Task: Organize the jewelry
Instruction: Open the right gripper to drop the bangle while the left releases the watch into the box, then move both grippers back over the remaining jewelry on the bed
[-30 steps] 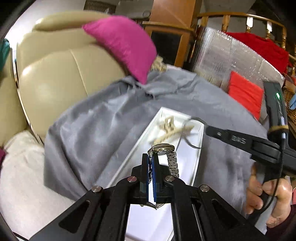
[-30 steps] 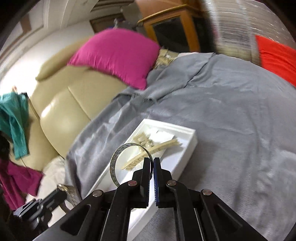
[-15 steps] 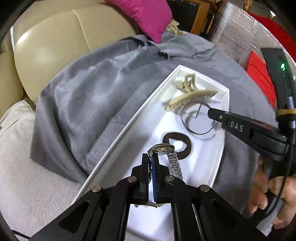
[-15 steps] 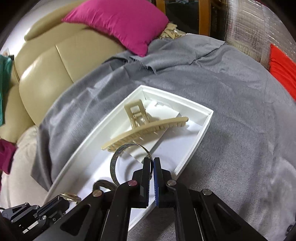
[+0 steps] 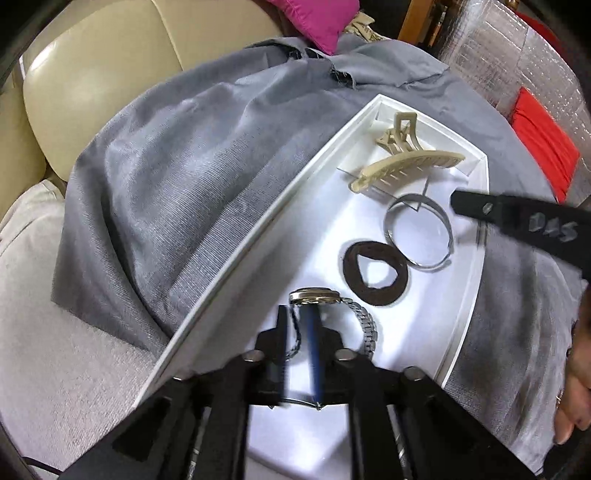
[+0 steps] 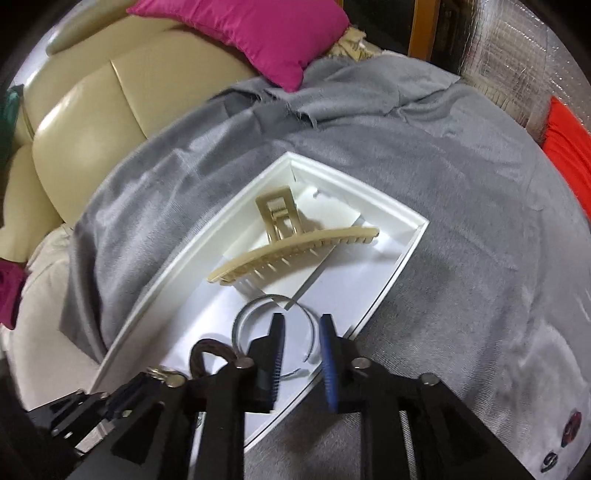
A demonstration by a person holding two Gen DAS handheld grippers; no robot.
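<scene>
Left wrist view: my left claw (image 5: 297,328) tips down, opening around the watch (image 5: 325,299); my right claw (image 6: 301,341) opens over the bangle (image 6: 275,328) near the tray's edge (image 6: 388,291).

— What is standing behind the grey cloth (image 6: 424,206)?
— A cream leather sofa (image 6: 85,122) is carrying a pink cushion (image 6: 258,33). Silver foil sheeting (image 5: 517,62) and wooden furniture (image 6: 419,22) are showing beyond.

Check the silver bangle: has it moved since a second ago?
Yes. The silver bangle has come down from above the white tray onto its floor, below the hair claw; the right gripper is opening around it.
</scene>
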